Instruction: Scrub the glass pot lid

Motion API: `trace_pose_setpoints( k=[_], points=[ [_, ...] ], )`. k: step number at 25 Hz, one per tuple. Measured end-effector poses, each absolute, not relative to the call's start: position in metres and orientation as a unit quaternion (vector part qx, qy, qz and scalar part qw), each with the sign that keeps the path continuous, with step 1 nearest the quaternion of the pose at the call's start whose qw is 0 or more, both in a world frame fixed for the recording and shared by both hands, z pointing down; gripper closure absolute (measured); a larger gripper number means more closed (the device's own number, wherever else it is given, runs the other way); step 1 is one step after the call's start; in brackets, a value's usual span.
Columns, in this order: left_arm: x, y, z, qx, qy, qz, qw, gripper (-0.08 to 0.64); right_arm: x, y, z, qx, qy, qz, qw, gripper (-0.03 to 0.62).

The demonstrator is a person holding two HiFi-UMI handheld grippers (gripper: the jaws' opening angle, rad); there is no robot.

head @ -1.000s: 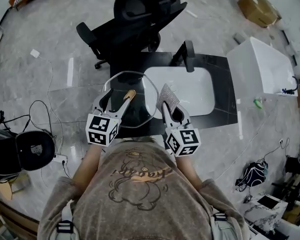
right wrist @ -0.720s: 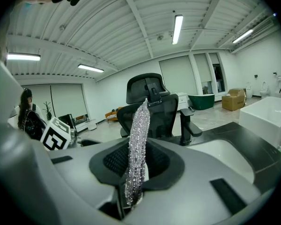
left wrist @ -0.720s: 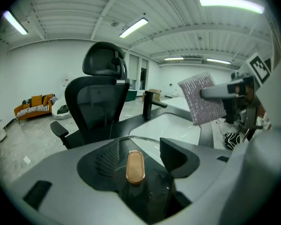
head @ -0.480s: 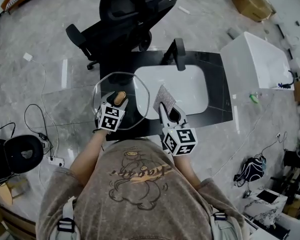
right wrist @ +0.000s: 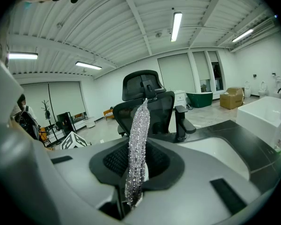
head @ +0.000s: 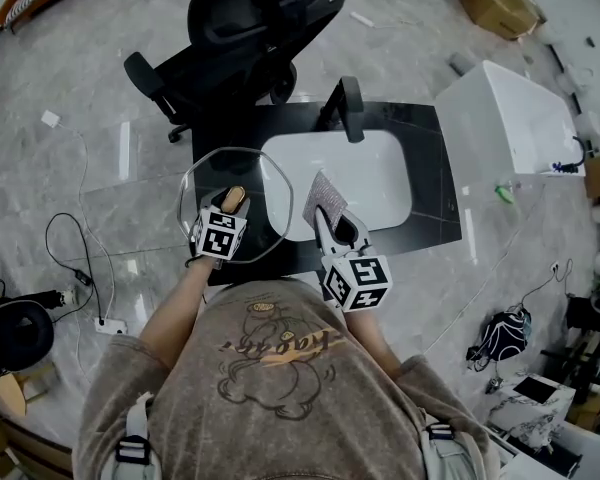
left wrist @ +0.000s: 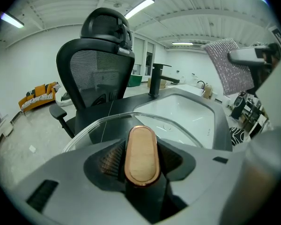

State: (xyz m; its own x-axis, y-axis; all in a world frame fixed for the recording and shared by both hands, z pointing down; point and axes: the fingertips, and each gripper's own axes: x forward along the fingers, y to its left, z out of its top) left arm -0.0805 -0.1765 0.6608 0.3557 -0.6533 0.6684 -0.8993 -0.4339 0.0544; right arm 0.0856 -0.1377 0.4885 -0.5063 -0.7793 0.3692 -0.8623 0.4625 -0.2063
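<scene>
— What are we looking at?

— Our black counter (head: pixel 430 168) with its white sink (head: pixel 365 173). The glass pot lid (head: pixel 202 176) lies at the sink's left edge.

— And our grippers?

— Our right gripper (head: pixel 330 223) is clamped on a sparkly silver scrubbing cloth (head: pixel 323 193) beside the lid. Our left gripper (head: pixel 230 208) is closing its jaws round the lid's wooden handle (left wrist: pixel 141 154), not yet pressing on it.
</scene>
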Motion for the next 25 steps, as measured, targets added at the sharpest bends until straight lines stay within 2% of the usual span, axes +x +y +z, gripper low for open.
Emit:
trace_pose_setpoints(
  k=[14, 22, 25],
  points=[
    [-0.080, -0.168, 0.655, 0.783, -0.485, 0.301, 0.246, 0.380, 0.089, -0.141, 0.502, 0.480, -0.847, 0.193, 0.124, 0.515],
    [-0.074, -0.162, 0.575, 0.809, -0.481, 0.268, 0.205, 0.380, 0.095, -0.149, 0.501, 0.484, -0.846, 0.187, 0.126, 0.515],
    [-0.075, -0.161, 0.556, 0.819, -0.476, 0.234, 0.221, 0.380, 0.104, -0.154, 0.495, 0.492, -0.843, 0.185, 0.118, 0.515]
  ],
)
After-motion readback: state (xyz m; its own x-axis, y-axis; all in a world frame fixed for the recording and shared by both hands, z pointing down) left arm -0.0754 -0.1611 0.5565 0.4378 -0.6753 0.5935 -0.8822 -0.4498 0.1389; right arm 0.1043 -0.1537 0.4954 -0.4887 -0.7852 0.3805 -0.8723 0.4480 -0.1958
